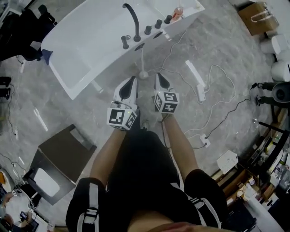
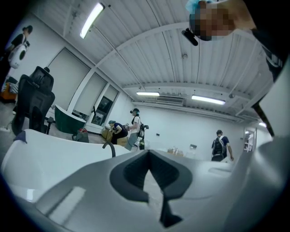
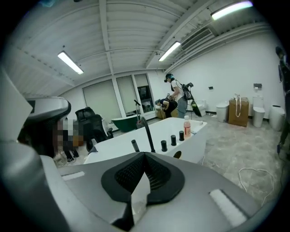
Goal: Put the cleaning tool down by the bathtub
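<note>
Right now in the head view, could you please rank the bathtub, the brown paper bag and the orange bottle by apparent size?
1. bathtub
2. brown paper bag
3. orange bottle
The gaps are plain; no two look alike.

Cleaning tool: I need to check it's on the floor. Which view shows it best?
Head view: the cleaning tool is on the floor beside the bathtub. Neither gripper view shows it; both look over the bathtub instead.
</note>
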A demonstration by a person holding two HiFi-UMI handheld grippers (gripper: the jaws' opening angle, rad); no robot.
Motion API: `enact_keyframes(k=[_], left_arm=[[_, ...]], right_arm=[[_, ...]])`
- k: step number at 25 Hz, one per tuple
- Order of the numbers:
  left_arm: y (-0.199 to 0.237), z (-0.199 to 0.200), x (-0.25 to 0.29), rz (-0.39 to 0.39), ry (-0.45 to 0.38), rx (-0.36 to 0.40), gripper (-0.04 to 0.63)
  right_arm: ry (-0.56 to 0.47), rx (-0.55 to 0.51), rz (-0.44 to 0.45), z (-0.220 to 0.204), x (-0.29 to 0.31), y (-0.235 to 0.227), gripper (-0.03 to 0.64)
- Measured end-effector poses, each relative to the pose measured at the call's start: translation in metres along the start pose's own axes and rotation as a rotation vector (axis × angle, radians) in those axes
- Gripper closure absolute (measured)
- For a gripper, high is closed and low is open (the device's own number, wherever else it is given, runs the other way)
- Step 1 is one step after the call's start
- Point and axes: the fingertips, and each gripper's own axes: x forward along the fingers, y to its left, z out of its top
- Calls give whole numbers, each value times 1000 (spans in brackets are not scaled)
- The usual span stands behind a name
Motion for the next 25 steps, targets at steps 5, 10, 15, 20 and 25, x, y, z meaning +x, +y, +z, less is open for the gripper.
enact_keyframes(k=[5, 10, 15, 20, 25], left_arm=[[-34, 26, -44, -3, -15, 6, 588], [-73, 42, -79, -13, -15, 51, 588], [-100, 48, -122, -1, -36, 67, 588], [-120, 48, -147, 10, -43, 81, 588], [-134, 53, -155, -10, -56, 99, 588]], right_arm=[[-92, -13, 13, 39, -80, 21, 617], [-184, -36, 44, 65, -151, 39, 617], [-237, -65, 60, 71, -212, 54, 617], [-263, -70, 82, 69, -254, 59, 617], [-305, -72, 89, 73, -278, 61, 618]])
